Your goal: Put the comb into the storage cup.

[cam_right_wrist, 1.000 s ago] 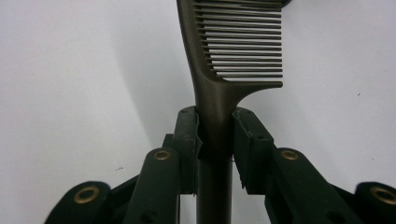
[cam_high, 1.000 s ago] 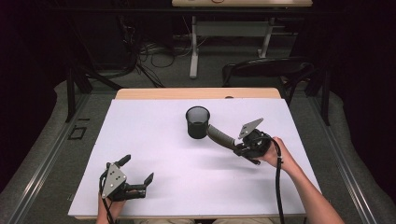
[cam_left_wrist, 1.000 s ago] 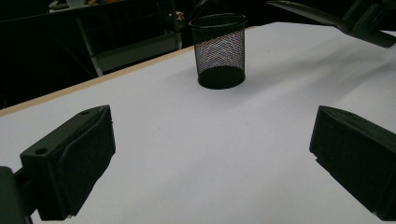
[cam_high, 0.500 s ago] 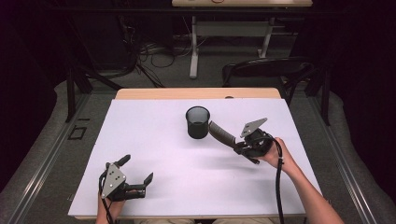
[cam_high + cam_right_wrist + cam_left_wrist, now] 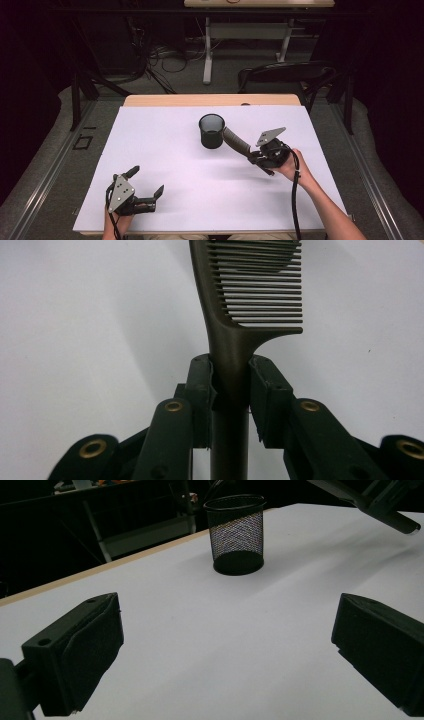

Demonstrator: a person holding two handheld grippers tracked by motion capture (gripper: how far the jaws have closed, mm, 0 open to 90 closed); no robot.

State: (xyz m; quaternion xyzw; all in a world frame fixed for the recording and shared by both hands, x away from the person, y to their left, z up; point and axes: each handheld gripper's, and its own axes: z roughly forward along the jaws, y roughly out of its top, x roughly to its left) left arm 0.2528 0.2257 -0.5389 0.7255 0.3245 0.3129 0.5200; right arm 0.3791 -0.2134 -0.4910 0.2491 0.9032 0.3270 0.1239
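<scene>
On the white table (image 5: 165, 150) stands one mesh cup (image 5: 211, 131) — beside it the right gripper (image 5: 231, 385) clamps one comb (image 5: 250, 295); the left gripper (image 5: 146, 189) rests, fingers wide.

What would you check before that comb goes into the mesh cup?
1. Right gripper shut on the comb handle: ok.
2. Cup upright on the table: ok.
3. Cup has room inside: looks so in the high view, ok.
4. Comb tip over the cup mouth: not ok, it is beside the rim.
5. Left gripper open and well away from the cup: ok.
6. Comb sitting straight between the pads: ok.
</scene>
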